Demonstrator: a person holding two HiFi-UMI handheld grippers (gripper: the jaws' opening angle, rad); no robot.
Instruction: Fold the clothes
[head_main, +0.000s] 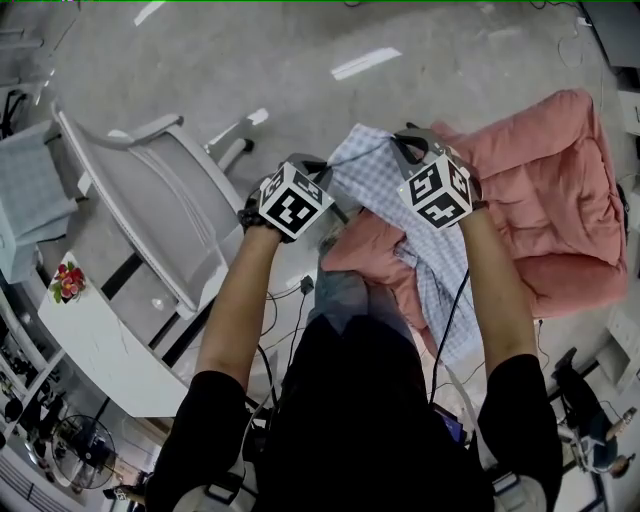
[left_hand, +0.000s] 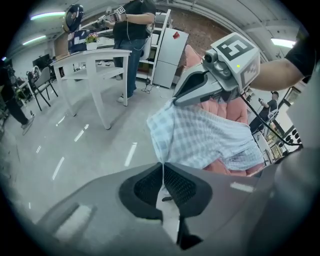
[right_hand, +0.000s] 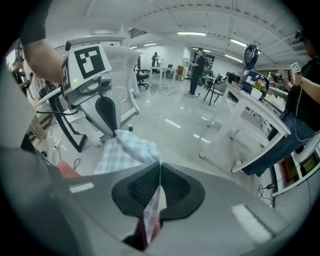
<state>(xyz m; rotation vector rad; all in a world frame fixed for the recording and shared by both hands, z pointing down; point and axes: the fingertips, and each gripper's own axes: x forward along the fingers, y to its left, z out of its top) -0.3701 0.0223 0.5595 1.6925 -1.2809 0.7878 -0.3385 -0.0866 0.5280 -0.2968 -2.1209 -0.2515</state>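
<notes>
Arms: the left forearm (head_main: 235, 300) and the right forearm (head_main: 495, 290) are reaching forward side by side, level with each other, each carrying its tool angled downward.
Left tool (left_hand: 162, 167): its jaws are closing tight on a thin edge of the shirt (head_main: 440, 270), with a sliver of cloth showing between the pads.
Right tool (right_hand: 160, 170): its jaws are pinching another edge of the same shirt, a fold of cloth running down through the gap.
Shirt position: it is hanging between the two tools, its upper edge spanning from one grip to the other, the rest draping down in front of the person and over the pink cushion (head_main: 540, 190).
Shirt appearance: thin cloth in a light blue and white check, creasing and bunching at each grip.
Surroundings: the cushion is lying on the grey floor (head_main: 300, 50); a white chair (head_main: 170, 200) is standing near the left tool.
</notes>
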